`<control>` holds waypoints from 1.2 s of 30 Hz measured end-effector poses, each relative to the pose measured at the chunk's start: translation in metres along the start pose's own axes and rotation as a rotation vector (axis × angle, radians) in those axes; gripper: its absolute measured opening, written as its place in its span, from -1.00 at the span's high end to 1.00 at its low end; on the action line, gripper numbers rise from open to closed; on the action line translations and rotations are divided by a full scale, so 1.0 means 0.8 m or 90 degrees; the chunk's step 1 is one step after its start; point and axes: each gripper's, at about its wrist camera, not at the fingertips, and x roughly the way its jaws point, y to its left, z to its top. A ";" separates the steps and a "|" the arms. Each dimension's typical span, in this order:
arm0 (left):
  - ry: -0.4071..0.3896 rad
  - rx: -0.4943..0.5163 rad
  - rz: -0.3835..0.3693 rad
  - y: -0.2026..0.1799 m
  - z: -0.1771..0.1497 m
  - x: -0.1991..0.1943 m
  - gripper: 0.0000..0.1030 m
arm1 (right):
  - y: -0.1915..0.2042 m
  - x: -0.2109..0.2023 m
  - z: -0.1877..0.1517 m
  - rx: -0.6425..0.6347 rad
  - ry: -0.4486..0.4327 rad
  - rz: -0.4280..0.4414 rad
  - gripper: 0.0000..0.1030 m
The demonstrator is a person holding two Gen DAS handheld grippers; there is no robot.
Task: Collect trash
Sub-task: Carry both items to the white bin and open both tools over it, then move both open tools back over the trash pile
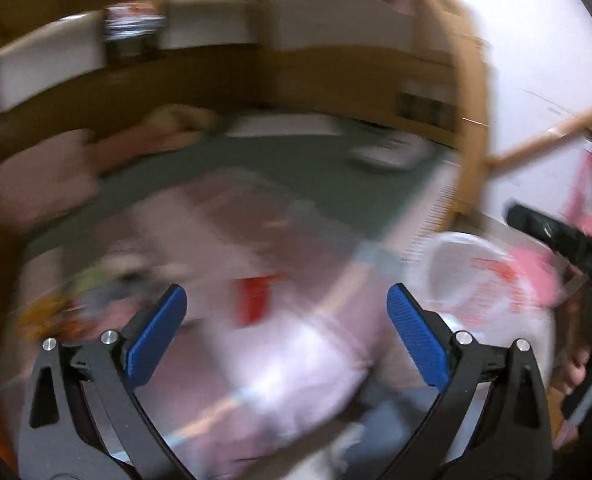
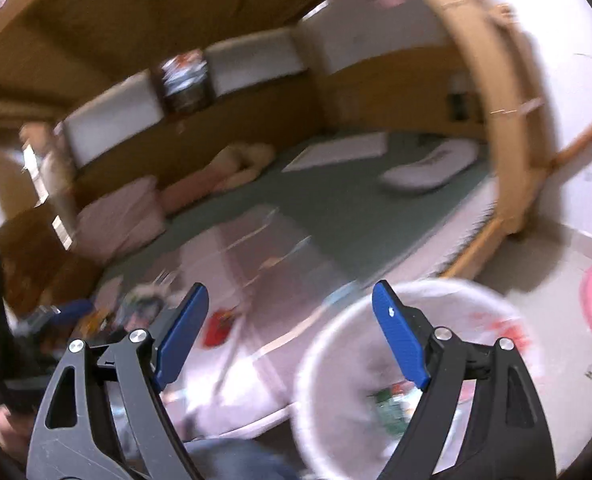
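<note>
The right gripper (image 2: pixel 290 300) hangs with jaws apart and empty above a lined white bin (image 2: pixel 335 380) beside the bed (image 2: pixel 355 208).

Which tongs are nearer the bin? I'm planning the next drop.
Right. The right tongs hang open at the bin's rim. The left tongs are open over the bed, with the bin off to their right.

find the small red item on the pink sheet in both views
Left wrist: small red item low centre, on the pink sheet, between the blue pads.
Right wrist: red item lower left of centre, right of the left blue pad.
Shared landmark: white plastic-lined bin, lower right.
</note>
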 end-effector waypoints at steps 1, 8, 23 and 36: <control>-0.002 -0.023 0.032 0.027 -0.006 -0.009 -0.94 | 0.017 0.011 -0.003 -0.010 0.009 0.014 -0.60; -0.020 -0.155 0.255 0.177 -0.057 -0.061 -0.94 | 0.146 0.084 -0.001 -0.097 0.033 0.089 -0.68; 0.027 -0.315 0.303 0.255 -0.097 -0.067 -0.94 | 0.196 0.156 -0.040 -0.150 0.099 0.096 -0.70; 0.048 -0.298 0.302 0.246 -0.099 -0.056 -0.94 | 0.203 0.159 -0.042 -0.144 0.100 0.099 -0.70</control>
